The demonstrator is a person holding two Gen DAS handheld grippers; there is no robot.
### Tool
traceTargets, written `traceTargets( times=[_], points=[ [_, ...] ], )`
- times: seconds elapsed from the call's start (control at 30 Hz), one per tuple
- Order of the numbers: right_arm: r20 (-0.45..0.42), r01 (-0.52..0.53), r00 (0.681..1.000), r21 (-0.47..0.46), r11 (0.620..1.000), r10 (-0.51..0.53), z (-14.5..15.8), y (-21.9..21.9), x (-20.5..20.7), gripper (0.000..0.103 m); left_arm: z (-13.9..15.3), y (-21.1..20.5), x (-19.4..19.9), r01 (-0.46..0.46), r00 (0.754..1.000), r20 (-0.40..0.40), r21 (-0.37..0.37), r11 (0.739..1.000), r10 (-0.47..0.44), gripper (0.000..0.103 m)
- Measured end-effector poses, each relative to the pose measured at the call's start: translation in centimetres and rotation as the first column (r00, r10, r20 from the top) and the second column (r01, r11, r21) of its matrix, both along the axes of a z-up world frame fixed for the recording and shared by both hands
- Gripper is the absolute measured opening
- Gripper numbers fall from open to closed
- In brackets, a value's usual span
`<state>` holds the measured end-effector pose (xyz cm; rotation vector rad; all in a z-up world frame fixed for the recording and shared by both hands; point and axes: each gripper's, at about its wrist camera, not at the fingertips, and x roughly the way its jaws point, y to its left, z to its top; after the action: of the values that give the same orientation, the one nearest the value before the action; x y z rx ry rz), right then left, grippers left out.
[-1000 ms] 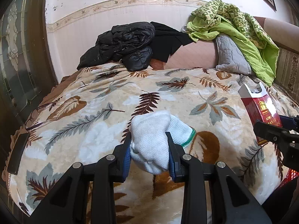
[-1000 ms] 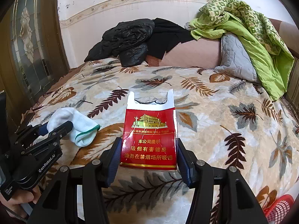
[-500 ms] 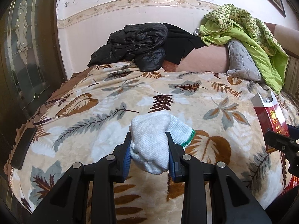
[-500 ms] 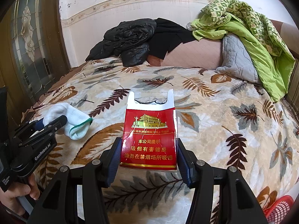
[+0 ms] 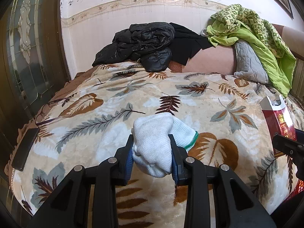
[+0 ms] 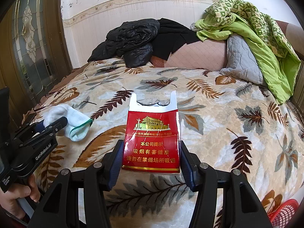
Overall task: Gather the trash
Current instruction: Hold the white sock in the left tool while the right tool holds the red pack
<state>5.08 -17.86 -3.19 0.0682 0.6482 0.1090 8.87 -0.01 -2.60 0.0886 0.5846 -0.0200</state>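
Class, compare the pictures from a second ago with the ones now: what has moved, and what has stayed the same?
The left gripper, still clamped on the white sock, has swung left, away from the right gripper; a phone and glasses now show at the bed's edge. The right gripper keeps its hold on the red cigarette pack, unmoved. Nothing was released.
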Motion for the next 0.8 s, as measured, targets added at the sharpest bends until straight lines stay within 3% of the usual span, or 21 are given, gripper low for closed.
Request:
traceTargets(
  times=[0.8],
  points=[
    [0.0, 0.0, 1.0, -0.001, 1.0, 0.0, 0.01, 0.17, 0.02, 0.059, -0.07, 0.64, 0.01, -0.016, 1.0, 0.005, -0.005, 1.0, 0.016, 0.031]
  ],
)
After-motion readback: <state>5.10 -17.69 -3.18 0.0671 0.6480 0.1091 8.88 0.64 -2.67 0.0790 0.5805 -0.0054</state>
